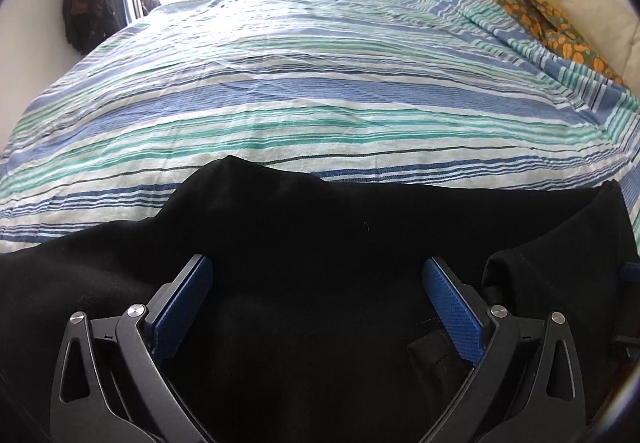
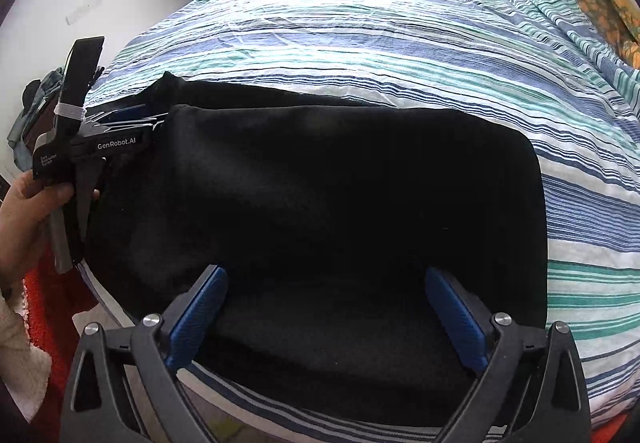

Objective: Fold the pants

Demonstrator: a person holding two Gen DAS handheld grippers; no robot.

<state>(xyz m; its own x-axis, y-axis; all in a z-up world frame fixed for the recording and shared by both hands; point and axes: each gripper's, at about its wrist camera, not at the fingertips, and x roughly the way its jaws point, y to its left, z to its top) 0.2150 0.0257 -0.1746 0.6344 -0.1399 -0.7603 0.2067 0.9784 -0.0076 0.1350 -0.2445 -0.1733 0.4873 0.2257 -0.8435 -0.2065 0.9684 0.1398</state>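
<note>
Your pants lie folded on the bed near its front edge. Your right gripper has its fingers wide apart over the near hem. Your left gripper is spread too — black cloth lies between its fingers.

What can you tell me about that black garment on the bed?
The black pants look like soft, matte fabric, already folded into a rough rectangle lying flat on the striped bedspread near its front edge. The left gripper meets their far left corner; the right gripper hangs open over the near edge.
</note>
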